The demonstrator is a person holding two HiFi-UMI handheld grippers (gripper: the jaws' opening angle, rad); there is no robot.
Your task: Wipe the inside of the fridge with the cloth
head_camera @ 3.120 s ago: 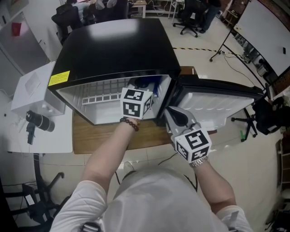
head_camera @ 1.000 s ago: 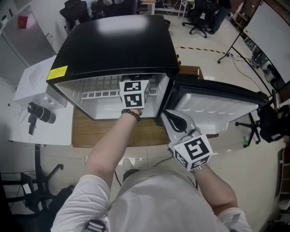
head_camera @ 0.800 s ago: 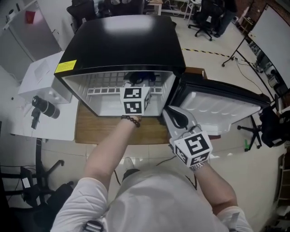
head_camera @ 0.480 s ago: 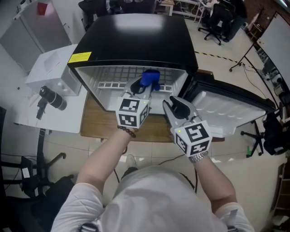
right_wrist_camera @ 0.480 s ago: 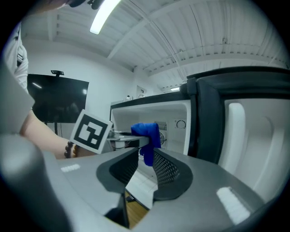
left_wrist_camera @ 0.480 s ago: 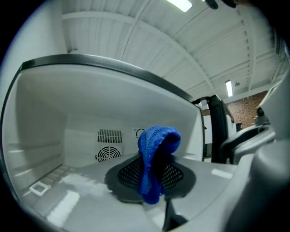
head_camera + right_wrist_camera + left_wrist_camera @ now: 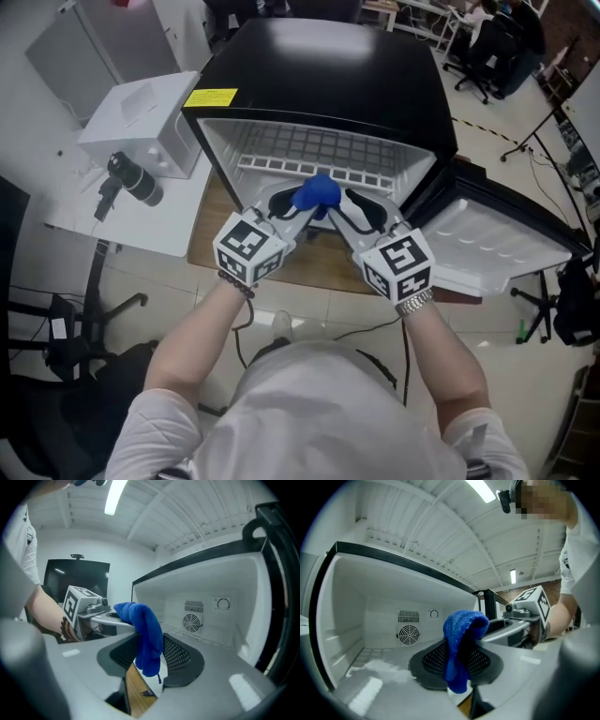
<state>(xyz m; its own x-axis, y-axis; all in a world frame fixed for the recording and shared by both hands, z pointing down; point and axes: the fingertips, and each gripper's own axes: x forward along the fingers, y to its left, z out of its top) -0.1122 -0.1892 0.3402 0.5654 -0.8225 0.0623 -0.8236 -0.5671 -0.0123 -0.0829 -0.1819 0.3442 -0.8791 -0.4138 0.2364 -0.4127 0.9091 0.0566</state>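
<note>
- left gripper [image 7: 298, 208] is pinching the blue cloth [image 7: 317, 192], held up just outside the open fridge [image 7: 319, 56]
- right gripper [image 7: 345, 204] has just been opening its jaws, cloth hanging between them, not squeezed
- if the left lets go first, i reckon the cloth drops outside the fridge

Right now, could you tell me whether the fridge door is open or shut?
Open: the door stands swung out to the right, baring the wire shelf inside.

Head view: steeply down; both gripper views close, facing fridge [image 7: 319, 75] interior (shared w/ head).
</note>
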